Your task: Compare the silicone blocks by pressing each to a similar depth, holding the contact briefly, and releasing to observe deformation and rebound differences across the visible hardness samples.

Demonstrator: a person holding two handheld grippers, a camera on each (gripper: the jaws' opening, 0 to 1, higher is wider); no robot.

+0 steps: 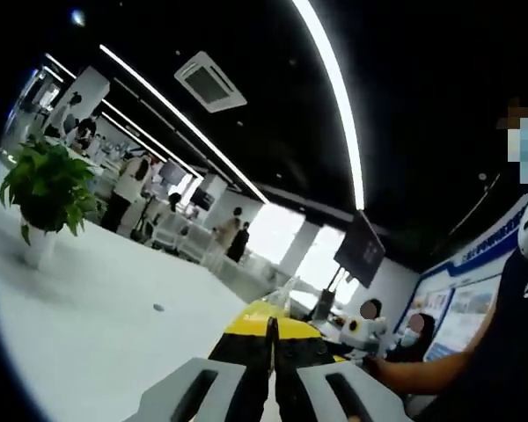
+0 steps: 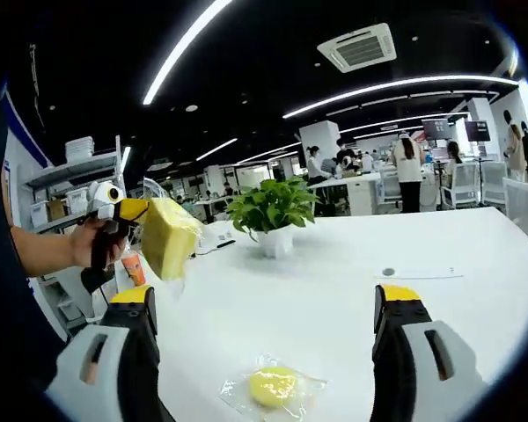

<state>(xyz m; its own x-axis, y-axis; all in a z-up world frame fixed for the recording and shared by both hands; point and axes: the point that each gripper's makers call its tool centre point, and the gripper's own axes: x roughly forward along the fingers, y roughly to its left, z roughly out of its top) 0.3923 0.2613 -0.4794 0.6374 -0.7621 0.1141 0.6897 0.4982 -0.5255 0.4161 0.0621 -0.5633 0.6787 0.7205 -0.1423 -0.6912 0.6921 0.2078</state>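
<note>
The left gripper (image 1: 271, 369) has grey jaws with black inner faces and yellow tips. The right gripper (image 2: 268, 330) is grey and black too, capped in yellow. Near it on the white table (image 2: 334, 272) lies a bright yellow silicone disc (image 2: 273, 385) in clear wrap. At left, a pale yellow silicone block (image 2: 167, 236) is held up. The far potted plant (image 2: 273, 209) is green in a white pot.

Interior lit by long ceiling light strips (image 1: 334, 97), white against a dark ceiling, bent into arcs by the fisheye. Bright windows (image 1: 277, 233) at the far end blow out to white. The table (image 2: 334, 281) reads bright and washed out, with faint soft shadows. Both views soft overall; far figures blurred, edges strongly curved.
</note>
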